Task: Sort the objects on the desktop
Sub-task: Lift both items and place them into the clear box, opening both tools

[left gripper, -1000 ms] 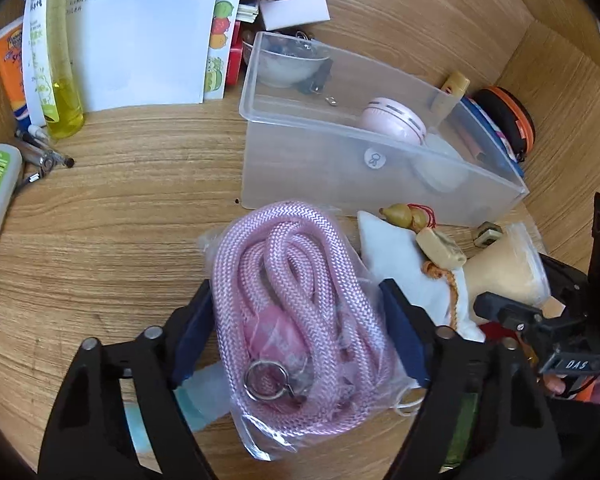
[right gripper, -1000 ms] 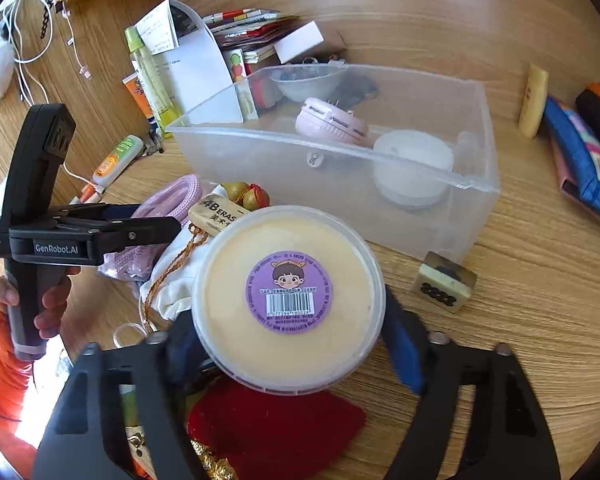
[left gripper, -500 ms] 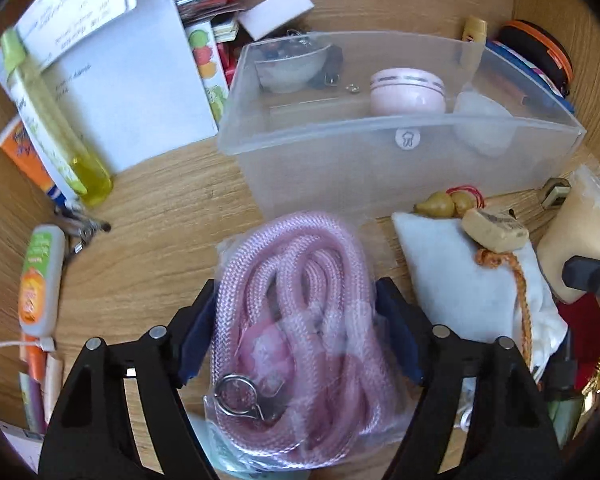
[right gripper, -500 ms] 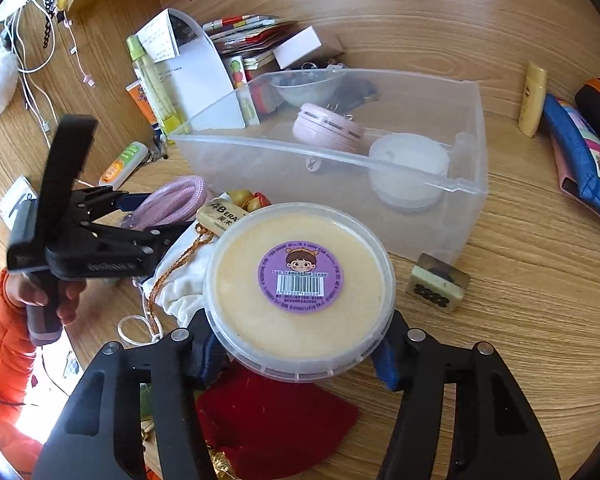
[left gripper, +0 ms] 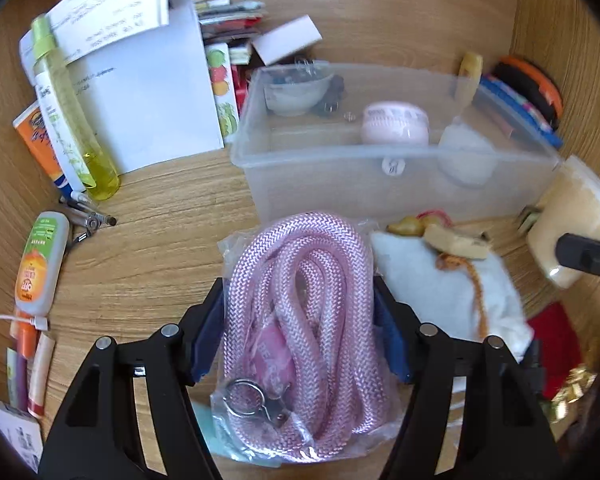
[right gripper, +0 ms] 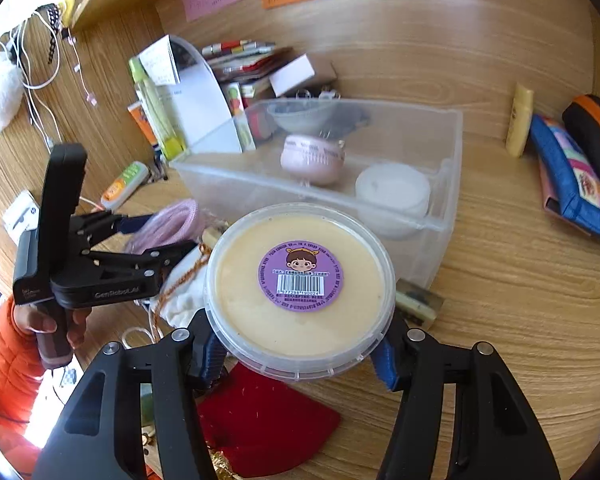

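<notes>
A wooden tabletop (right gripper: 520,280) is carrying a clutter of desk items, with a clear plastic bin (left gripper: 380,184) sitting near its back edge. The left gripper (left gripper: 298,336) is clenching a pink rope (left gripper: 300,280) sealed in a clear bag; its jaws have just been closing, and the blue pads (left gripper: 210,332) are now pressing the bag from both sides, just in front of the bin's near wall. The right gripper (right gripper: 300,354) is grasping a round tub (right gripper: 300,288) with a cream-coloured lid and a purple barcode sticker, holding it above a red cloth (right gripper: 260,428) near the front edge of the tabletop, close to the bin's near wall. Its jaws have been closing too.

Inside the bin are lying a pink round case (right gripper: 312,156), a white round lid (right gripper: 392,190) and a small bowl (left gripper: 296,94). A white pouch (left gripper: 440,296) with an orange cord is resting between the rope and the tub. To the left of the bin are standing white papers (left gripper: 140,100) and a yellow bottle (left gripper: 76,120). A blue pencil case (right gripper: 568,176) is lying toward the right edge. A hand in an orange sleeve (right gripper: 4,360) is holding the left gripper's handle.
</notes>
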`<move>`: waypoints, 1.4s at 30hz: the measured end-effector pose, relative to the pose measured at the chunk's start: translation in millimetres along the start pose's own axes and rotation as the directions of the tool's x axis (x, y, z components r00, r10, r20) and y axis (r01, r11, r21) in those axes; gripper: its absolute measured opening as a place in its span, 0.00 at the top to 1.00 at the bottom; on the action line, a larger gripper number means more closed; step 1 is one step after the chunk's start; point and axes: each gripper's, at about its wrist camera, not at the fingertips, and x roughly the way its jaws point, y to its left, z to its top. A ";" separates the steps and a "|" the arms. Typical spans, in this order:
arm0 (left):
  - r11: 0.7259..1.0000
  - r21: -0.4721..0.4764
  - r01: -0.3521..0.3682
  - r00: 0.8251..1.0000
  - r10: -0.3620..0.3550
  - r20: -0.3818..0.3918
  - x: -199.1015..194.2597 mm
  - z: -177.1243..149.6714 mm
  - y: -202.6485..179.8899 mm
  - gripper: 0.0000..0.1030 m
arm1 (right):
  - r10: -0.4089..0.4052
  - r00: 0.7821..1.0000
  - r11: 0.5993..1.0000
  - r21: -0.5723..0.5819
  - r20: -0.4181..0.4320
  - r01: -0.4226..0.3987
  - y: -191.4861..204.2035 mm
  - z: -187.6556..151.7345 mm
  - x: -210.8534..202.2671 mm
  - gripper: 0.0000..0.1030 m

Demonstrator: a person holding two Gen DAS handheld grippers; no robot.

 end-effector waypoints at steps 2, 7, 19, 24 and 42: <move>1.000 -0.017 0.010 1.000 -0.009 0.029 -10.7 2.7 1.1 0.36 | -0.006 1.000 1.000 0.001 0.013 0.006 -0.1 2.5 -3.8 0.47; 1.000 -0.024 0.013 0.996 -0.011 0.090 -33.2 5.1 -0.2 0.38 | -0.014 0.999 1.000 0.011 0.034 0.014 -0.1 7.7 -9.5 0.47; 0.995 -0.068 0.072 0.976 -0.056 0.209 -72.2 21.0 4.6 0.39 | -0.025 0.996 1.000 0.008 0.087 0.024 -1.2 22.8 -24.3 0.47; 0.994 -0.064 0.091 0.964 -0.072 0.257 -86.6 31.3 5.3 0.39 | -0.037 0.993 0.999 -0.003 0.112 0.038 -2.3 32.0 -28.7 0.47; 0.992 -0.028 0.120 0.949 -0.107 0.297 -79.9 79.4 1.2 0.39 | -0.060 0.988 0.998 0.005 0.142 0.060 -13.7 71.2 -19.2 0.47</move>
